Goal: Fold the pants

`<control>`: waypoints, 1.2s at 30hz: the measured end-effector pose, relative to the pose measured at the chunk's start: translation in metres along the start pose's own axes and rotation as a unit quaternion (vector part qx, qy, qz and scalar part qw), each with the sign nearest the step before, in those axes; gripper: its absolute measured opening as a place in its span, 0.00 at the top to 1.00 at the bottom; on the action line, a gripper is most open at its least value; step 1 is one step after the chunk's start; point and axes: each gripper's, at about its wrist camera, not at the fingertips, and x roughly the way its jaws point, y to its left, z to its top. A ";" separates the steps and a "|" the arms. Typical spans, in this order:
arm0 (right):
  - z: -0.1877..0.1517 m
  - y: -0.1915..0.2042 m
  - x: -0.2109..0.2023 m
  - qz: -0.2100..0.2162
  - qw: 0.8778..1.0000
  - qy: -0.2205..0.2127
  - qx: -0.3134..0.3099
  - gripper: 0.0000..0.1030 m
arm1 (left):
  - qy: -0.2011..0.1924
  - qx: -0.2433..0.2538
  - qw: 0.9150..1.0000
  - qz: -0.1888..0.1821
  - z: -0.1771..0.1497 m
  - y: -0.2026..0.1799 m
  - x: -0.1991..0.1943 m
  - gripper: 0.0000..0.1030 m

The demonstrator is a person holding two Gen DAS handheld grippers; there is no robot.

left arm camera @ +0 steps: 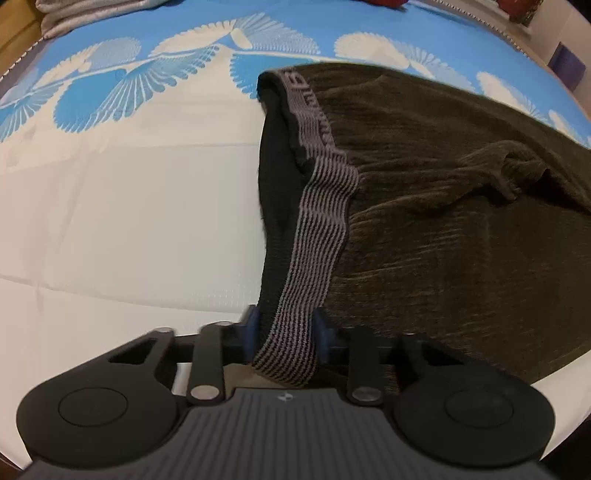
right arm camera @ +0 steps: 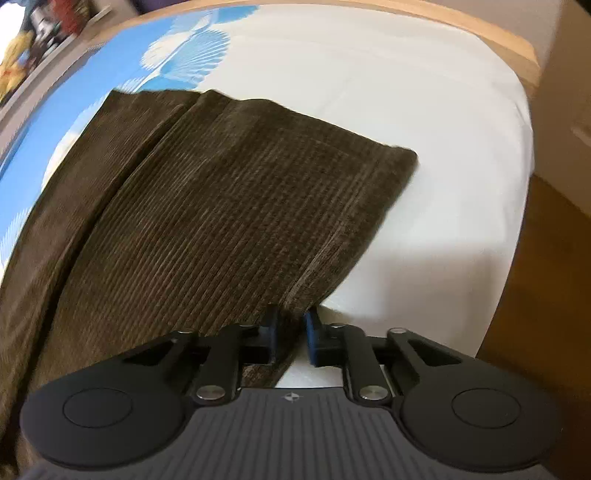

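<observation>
- Nearest to the left wrist camera is the left gripper; its blue pads stand on both sides of the striped waistband of the pants and pinch it, so the gripper holds the waistband at a narrow width.
- The lowest end of the waistband goes down behind the gripper body, so I cannot see where it ends.
- Letters are woven in the far part of the waistband, but they are too blurred to read.
- The pants are dark brown corduroy and lie on the bed, on a sheet that is white near the camera and blue with white fan shapes farther away.
- The right side of the pants is cut off by the picture edge in the left view.
- A grey folded cloth lies at the top left corner, only partly in view.
- In the right wrist view the right gripper is almost closed and grips the corner of a pant leg hem between its pads.
- The pant leg goes away to the left and leaves the picture there; a second layer lies beside it, and I cannot tell if it is the other leg or a fold.
- A wooden bed frame shows behind the white sheet.
- Things on a shelf at the top left are too blurred to name.
</observation>
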 end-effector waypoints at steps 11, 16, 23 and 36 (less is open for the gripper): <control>0.010 -0.002 -0.047 0.046 0.998 -0.049 -0.018 0.94 | -0.034 -0.046 0.998 -0.032 -0.001 0.027 -0.049 0.93; 0.011 -0.008 -0.037 0.013 1.000 -0.015 -0.003 0.94 | 0.016 -0.032 0.999 -0.018 0.003 0.020 -0.036 0.93; 0.013 0.008 -0.030 -0.054 0.997 -0.009 -0.048 0.91 | -0.010 0.016 0.999 0.046 0.012 0.001 -0.037 0.63; 0.016 0.041 -0.063 0.075 0.987 -0.092 -0.105 0.62 | 0.108 0.232 0.966 -0.044 -0.028 -0.072 0.012 0.56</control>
